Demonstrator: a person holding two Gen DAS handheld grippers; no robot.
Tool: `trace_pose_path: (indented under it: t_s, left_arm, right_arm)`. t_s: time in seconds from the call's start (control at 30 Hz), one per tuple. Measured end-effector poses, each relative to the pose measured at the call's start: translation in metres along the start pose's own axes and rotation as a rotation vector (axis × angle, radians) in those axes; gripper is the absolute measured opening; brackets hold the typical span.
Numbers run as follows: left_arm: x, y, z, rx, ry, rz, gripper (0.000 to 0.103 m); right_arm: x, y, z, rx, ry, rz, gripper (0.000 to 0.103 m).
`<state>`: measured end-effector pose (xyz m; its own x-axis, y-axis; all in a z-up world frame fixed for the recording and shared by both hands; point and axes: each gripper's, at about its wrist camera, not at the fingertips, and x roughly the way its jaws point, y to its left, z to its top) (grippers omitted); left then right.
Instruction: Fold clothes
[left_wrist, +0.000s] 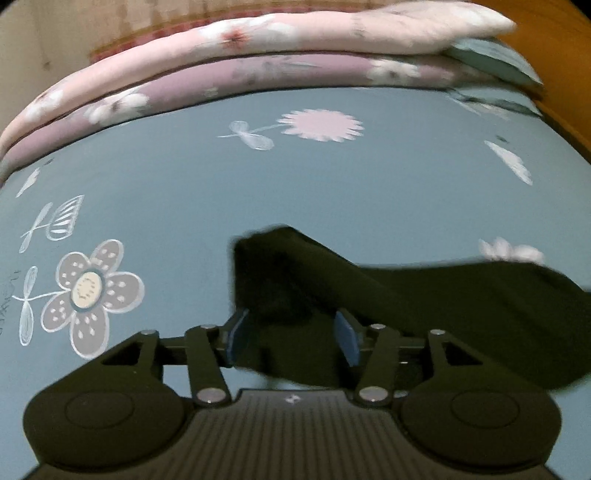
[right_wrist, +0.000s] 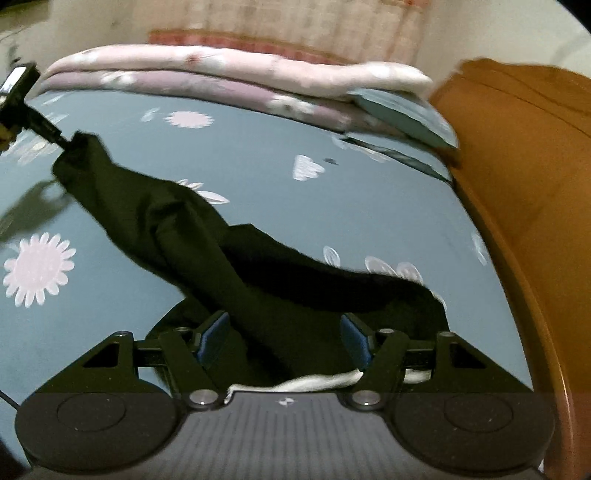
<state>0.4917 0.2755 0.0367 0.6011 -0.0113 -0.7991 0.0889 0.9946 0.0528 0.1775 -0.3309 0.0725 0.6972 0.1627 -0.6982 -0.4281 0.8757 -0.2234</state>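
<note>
The soft, floppy dark cloth garment (right_wrist: 229, 258) lies between both tongs on the blue flowered bed (left_wrist: 184, 184). The left tongs (left_wrist: 291, 339) and right tongs (right_wrist: 284, 341) stand apart, not squeezing. Its edges look best to grab.

Left gripper (left_wrist: 291, 338) jaws parted, right gripper (right_wrist: 284, 341) jaws parted, both angled downward

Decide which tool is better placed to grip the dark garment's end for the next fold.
Probably left: the left tool stands open around the dark garment's narrow end; the right tool straddles a wider, bunched part.
</note>
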Motion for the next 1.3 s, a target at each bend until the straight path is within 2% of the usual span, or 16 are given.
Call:
trace_pose_path:
  t_s: [0.13, 0.23, 0.4, 0.53, 0.63, 0.77, 0.9, 0.97, 1.0, 1.03, 1.17, 1.3]
  left_arm:
    - [-0.032, -0.049, -0.026, 0.085, 0.007, -0.115, 0.064]
    - [-0.044, -0.090, -0.044, 0.152, 0.027, -0.177, 0.064]
    - [-0.048, -0.152, -0.068, 0.211, 0.069, -0.282, 0.064]
    - [-0.045, -0.189, -0.080, 0.245, 0.086, -0.300, 0.065]
    - [-0.045, -0.212, -0.091, 0.254, 0.080, -0.292, 0.074]
    - [-0.044, -0.228, -0.103, 0.219, 0.085, -0.261, 0.075]
    - [-0.047, -0.242, -0.111, 0.172, 0.075, -0.304, 0.075]
    - [-0.047, -0.248, -0.115, 0.147, 0.078, -0.309, 0.075]
    - [-0.047, -0.251, -0.118, 0.133, 0.081, -0.311, 0.075]
    - [-0.048, -0.253, -0.120, 0.122, 0.084, -0.313, 0.075]
    - [-0.049, -0.260, -0.128, 0.096, 0.097, -0.301, 0.075]
    - [-0.054, -0.259, -0.132, 0.077, 0.107, -0.278, 0.075]
  right_arm:
    - [0.023, -0.025, 0.008, -0.082, 0.005, 0.109, 0.067]
    - [0.045, -0.038, 0.015, -0.147, 0.013, 0.195, 0.067]
    - [0.079, -0.042, 0.026, -0.326, 0.015, 0.315, 0.067]
    - [0.099, -0.044, 0.031, -0.441, 0.006, 0.377, 0.067]
    - [0.113, -0.046, 0.036, -0.489, 0.000, 0.411, 0.067]
    - [0.140, -0.054, 0.040, -0.483, 0.040, 0.483, 0.067]
    - [0.165, -0.053, 0.042, -0.492, 0.078, 0.560, 0.065]
    - [0.177, -0.053, 0.042, -0.488, 0.119, 0.598, 0.045]
    - [0.183, -0.053, 0.042, -0.475, 0.156, 0.628, 0.018]
    - [0.188, -0.053, 0.042, -0.469, 0.183, 0.642, 0.010]
    - [0.193, -0.058, 0.045, -0.452, 0.167, 0.579, 0.009]
    - [0.200, -0.071, 0.059, -0.427, 0.125, 0.468, 0.009]
